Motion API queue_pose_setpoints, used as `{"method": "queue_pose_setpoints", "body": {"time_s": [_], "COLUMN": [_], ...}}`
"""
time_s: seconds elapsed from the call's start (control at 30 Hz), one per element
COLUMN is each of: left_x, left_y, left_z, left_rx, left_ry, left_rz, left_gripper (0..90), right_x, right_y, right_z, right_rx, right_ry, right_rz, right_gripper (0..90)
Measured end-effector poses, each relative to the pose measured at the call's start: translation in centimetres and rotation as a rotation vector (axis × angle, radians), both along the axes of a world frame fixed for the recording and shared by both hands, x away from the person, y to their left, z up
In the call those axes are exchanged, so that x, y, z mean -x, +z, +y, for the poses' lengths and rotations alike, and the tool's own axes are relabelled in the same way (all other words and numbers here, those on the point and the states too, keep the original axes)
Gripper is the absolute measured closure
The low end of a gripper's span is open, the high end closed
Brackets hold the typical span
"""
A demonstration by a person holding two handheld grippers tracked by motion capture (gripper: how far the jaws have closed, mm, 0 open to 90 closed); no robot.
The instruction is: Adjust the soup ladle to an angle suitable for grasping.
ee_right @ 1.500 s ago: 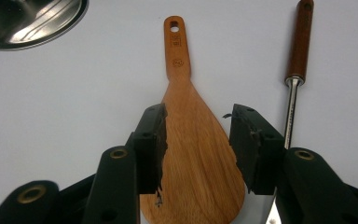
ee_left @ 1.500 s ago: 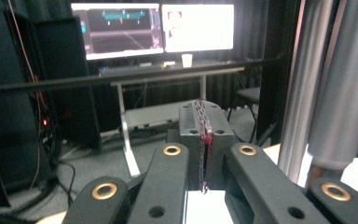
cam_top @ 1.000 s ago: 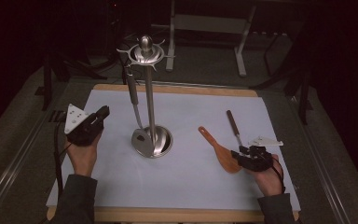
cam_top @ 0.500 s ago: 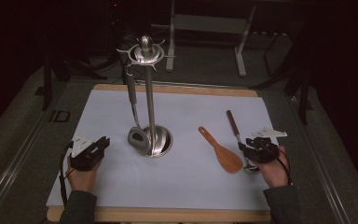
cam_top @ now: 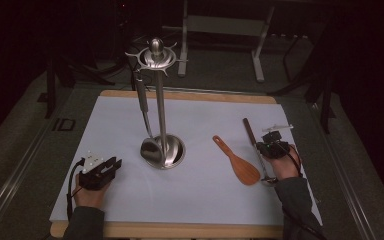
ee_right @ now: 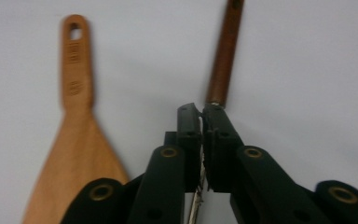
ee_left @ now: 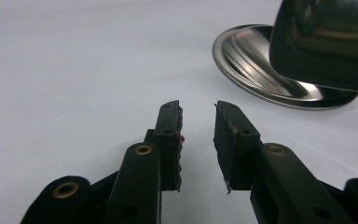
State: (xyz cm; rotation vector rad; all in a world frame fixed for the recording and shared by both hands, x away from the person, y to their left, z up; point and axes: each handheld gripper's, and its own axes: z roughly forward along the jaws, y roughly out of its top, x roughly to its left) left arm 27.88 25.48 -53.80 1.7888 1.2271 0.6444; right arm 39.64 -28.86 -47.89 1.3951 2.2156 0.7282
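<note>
- My left gripper (cam_top: 99, 172), jaws spread and empty, rests at seven o'clock from the polished steel utensil stand (cam_top: 161, 107).
- My right gripper (ee_right: 201, 122) pinches the metal neck of the brown-handled utensil (ee_right: 223, 56), handle pointing to twelve o'clock, beside the wooden rice paddle (ee_right: 77, 116).

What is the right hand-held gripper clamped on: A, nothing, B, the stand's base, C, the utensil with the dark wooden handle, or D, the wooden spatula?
C: the right hand-held gripper has its jaws shut on the metal shank of the dark-handled utensil, with the spatula lying apart beside it.
</note>
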Motion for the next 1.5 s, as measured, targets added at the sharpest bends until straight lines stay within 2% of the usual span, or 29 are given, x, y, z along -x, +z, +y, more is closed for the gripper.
{"method": "queue_pose_setpoints", "body": {"time_s": [0.13,0.33,0.4,0.43,0.6,0.83,1.0,1.17,1.27,1.37,1.4,1.5], "left_x": [0.0,0.0,0.0,0.0,0.0,0.0,0.0,0.0,0.0,0.0,0.0,0.0], "left_y": [0.0,0.0,0.0,0.0,0.0,-0.1,-0.1,-0.1,-0.1,-0.1,-0.1,-0.1], "left_z": [0.0,-0.1,-0.1,-0.1,-0.1,-0.1,-0.1,-0.1,-0.2,-0.2,-0.3,-0.3], "left_rx": [0.0,-0.005,-0.004,-0.005,-0.003,-0.002,-0.005,-0.009,-0.015,-0.02,-0.021,-0.022], "left_ry": [-0.001,-0.005,-0.005,-0.005,-0.007,-0.009,-0.01,-0.01,-0.01,-0.01,-0.01,-0.01], "left_rz": [-0.001,-0.001,-0.001,-0.001,0.001,0.002,0.001,0.001,0.003,0.003,0.002,0.003], "left_gripper": [71.4,71.4,71.4,71.3,71.2,71.2,71.2,71.2,71.2,71.2,71.2,71.2], "right_x": [-1.6,-3.2,-3.5,-4.2,-5.5,-6.4,-6.0,-4.8,-3.0,-2.1,-1.1,0.2], "right_y": [-0.7,-1.5,-1.6,-1.9,-2.6,-2.8,-2.8,-2.7,-2.7,-2.6,-2.6,-2.5], "right_z": [-0.1,0.6,0.6,0.9,1.2,1.1,0.7,0.4,0.2,0.0,-0.1,-0.2], "right_rx": [-0.001,0.015,0.015,0.026,0.04,0.038,0.014,0.026,0.045,0.051,0.052,0.066], "right_ry": [-0.036,-0.054,-0.063,-0.073,-0.102,-0.111,-0.1,-0.068,0.003,0.033,0.057,0.1], "right_rz": [0.054,0.084,0.086,0.1,0.124,0.165,0.175,0.179,0.186,0.188,0.199,0.206], "right_gripper": [88.0,72.6,72.2,70.1,68.1,71.9,72.3,72.4,72.6,72.7,72.9,73.1]}}
